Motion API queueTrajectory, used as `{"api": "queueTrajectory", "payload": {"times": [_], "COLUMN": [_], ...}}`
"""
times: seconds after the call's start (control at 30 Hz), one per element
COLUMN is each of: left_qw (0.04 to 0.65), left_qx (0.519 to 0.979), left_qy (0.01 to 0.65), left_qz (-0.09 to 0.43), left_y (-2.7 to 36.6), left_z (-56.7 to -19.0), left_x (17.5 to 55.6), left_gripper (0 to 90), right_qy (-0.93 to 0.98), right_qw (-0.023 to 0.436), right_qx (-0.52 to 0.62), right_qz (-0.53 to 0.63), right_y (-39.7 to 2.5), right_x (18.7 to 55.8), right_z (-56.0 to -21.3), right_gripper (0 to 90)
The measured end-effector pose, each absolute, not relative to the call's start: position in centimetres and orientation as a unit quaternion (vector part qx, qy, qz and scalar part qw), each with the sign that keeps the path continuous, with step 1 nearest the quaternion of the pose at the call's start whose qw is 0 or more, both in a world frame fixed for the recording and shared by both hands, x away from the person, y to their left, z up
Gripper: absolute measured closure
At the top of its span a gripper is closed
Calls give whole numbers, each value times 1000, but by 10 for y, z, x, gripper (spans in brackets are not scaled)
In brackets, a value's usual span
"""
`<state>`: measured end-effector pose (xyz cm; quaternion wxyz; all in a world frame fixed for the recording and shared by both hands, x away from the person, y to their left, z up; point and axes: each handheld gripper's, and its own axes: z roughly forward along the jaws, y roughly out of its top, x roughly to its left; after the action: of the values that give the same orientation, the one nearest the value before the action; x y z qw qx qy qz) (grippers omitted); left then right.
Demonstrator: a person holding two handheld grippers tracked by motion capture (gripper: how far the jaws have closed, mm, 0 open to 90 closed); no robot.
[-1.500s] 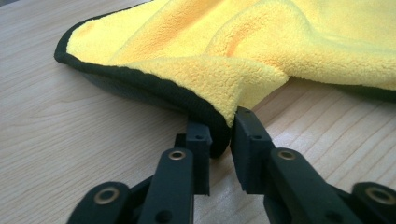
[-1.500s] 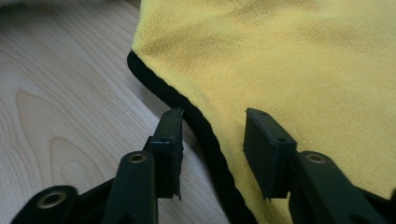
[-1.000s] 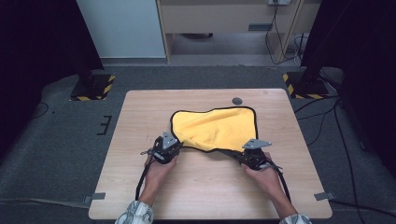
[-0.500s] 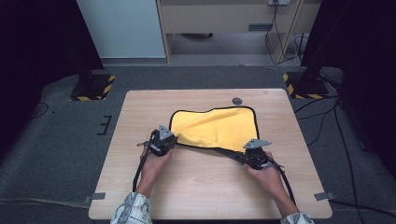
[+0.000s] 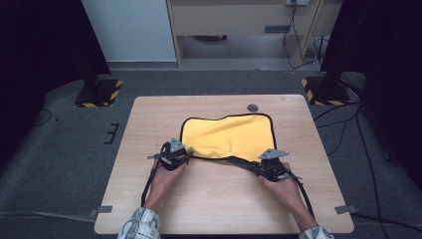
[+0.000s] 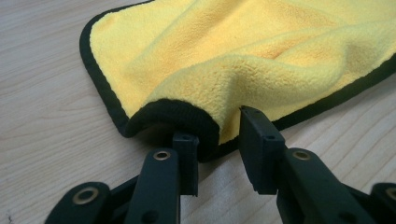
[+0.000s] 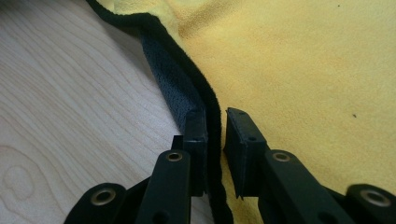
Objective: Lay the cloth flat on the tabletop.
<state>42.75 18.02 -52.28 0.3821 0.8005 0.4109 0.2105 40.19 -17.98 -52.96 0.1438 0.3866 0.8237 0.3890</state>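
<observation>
The desk (image 5: 209,199) fills the middle of the high view, pale wood, with dark carpet around it. A yellow cloth (image 5: 231,137) with a black hem lies flat on the desk just right of centre in that frame, its far edge near a small dark disc (image 5: 253,107) set in the desktop toward the upper middle.

The person's 2 forearms come in from the bottom of the high view, each hand holding a gripper at the cloth's near edge. The left gripper (image 5: 173,153) sits at the cloth's lower-left corner; in the left gripper view, at lower centre, that corner (image 6: 180,116) is lifted off the wood and curls between the 2 black jaws, which stand apart with a visible gap — the left jaw touches the hem, the right one is just beside the fabric, so the gripper is parted, not clamped.

The right gripper (image 5: 271,162) is at the cloth's lower-right corner. In the right gripper view the black hem (image 7: 212,121) runs up the centre between its jaws — they straddle it, spread, with a narrow gap beside the right jaw.
</observation>
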Motion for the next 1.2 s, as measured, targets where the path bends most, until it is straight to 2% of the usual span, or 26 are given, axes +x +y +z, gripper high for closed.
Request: {"api": "queueTrajectory", "payload": {"times": [0.27, 0.33, 0.47, 0.63, 0.73, 0.83, 1.0, 1.1, 1.2], "left_qw": [375, 374, 374, 386, 384, 384, 381, 381, 382], "left_qx": [816, 817, 818, 812, 815, 816, 822, 823, 822], "left_qy": [393, 394, 391, 391, 389, 387, 380, 376, 377], "left_qz": [198, 194, 194, 195, 193, 191, 187, 189, 188], "left_y": [183, 183, 184, 188, 190, 192, 194, 195, 198], "left_z": [-528, -528, -525, -522, -521, -519, -516, -513, -512], "left_x": [424, 424, 421, 415, 409, 405, 399, 396, 394], "left_gripper": [672, 699, 818, 847, 847, 848, 848, 847, 847], "right_qy": [822, 822, 821, 819, 818, 818, 811, 803, 795], "right_qw": [147, 146, 147, 149, 148, 154, 172, 180, 194], "right_qx": [387, 388, 390, 388, 384, 376, 365, 366, 371], "right_qz": [391, 391, 392, 395, 403, 407, 424, 434, 439], "right_y": [-180, -180, -180, -180, -180, -179, -181, -186, -197], "right_x": [403, 403, 402, 401, 398, 392, 382, 378, 373], "right_z": [-530, -530, -531, -532, -529, -523, -510, -502, -496], "right_gripper": [768, 768, 768, 767, 707, 554, 406, 402, 469]}}
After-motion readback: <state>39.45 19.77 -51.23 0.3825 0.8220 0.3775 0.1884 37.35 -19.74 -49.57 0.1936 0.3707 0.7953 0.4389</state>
